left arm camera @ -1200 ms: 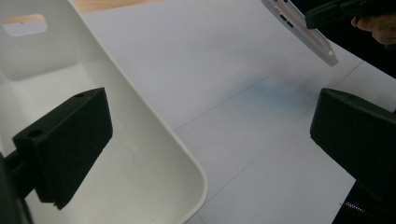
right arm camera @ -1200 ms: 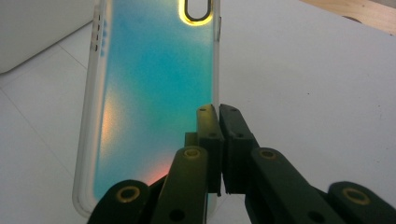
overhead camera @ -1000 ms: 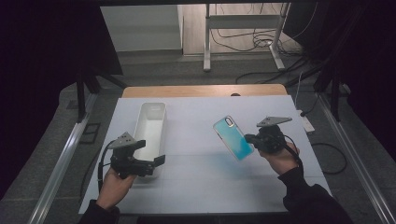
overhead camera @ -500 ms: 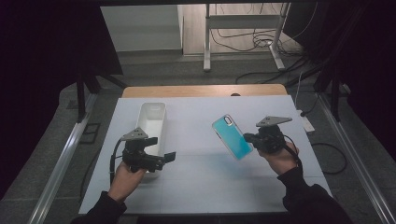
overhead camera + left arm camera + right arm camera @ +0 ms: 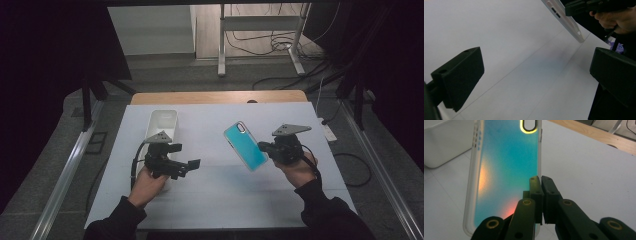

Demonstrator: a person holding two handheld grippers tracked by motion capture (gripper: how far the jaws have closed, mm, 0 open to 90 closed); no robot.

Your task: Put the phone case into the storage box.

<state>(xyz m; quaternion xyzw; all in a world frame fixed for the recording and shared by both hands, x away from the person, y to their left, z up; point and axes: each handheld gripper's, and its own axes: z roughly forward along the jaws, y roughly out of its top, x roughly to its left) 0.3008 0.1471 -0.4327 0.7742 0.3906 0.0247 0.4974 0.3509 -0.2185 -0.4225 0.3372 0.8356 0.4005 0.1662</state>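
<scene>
High view: right claw [image 5: 264, 148] clamped on the teal phone case's [image 5: 244, 145] edge, its long axis running diagonally, apparently clear of the surface [image 5: 220, 195], toward the left claw [image 5: 192, 166], jaws apart.

One teal phone case [image 5: 244, 146] is in view, and one white rectangular bin [image 5: 162, 123]. There are two hand-held grippers: the left hand-held gripper [image 5: 192, 165] and the right hand-held gripper [image 5: 262, 146]. All are over one white surface [image 5: 210, 200].
</scene>
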